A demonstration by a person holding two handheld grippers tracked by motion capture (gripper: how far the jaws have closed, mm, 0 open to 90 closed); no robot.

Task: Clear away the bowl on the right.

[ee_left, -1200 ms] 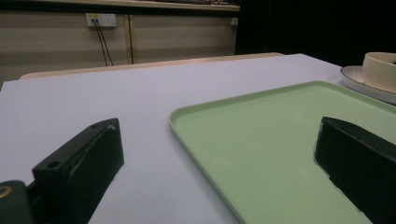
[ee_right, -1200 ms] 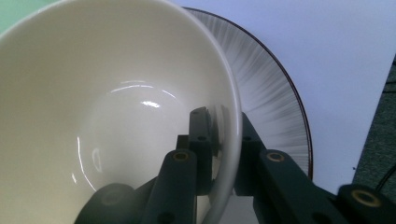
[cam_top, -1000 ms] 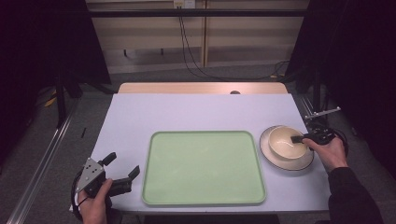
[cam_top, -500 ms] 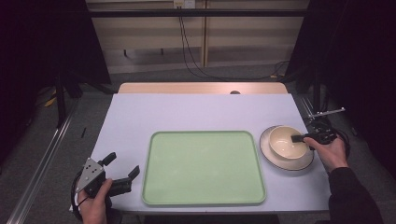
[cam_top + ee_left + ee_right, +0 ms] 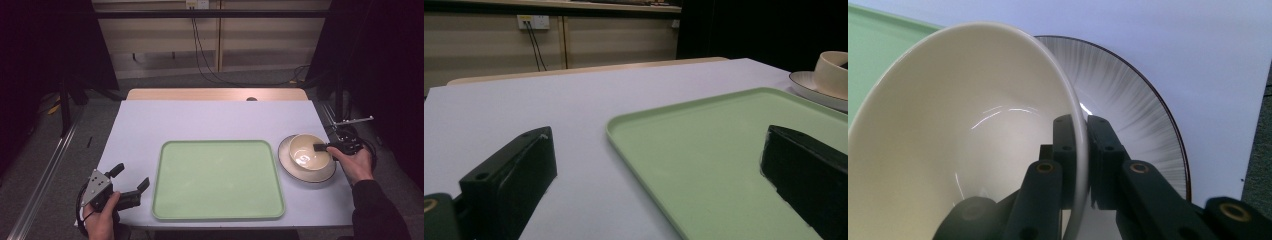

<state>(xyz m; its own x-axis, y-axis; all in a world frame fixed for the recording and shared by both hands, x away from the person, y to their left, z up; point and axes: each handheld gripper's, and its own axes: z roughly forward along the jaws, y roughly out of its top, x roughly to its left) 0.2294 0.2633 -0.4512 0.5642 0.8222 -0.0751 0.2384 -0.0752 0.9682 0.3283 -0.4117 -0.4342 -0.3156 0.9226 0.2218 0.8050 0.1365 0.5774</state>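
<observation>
The right gripper [image 5: 321, 147] was clamped on the rim of the bowl [image 5: 306, 152], which sat on the plate [image 5: 330, 172] near the table's [image 5: 210, 122] right edge. The left gripper [image 5: 131, 183] rested wide open near the front-left corner, just beside the tray [image 5: 217, 177]; the table's far half lay bare.

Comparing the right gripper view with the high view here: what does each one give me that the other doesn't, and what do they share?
Right gripper view alone: the jaws clamped on the bowl's rim, one inside, one outside, and the fine radial streaks on the plate.

High view alone: the left gripper, open, at the table's near left corner; both hands; the tray's full outline; the floor beyond.

Shared: bowl on plate, right gripper at its rim, tray beside it.
</observation>
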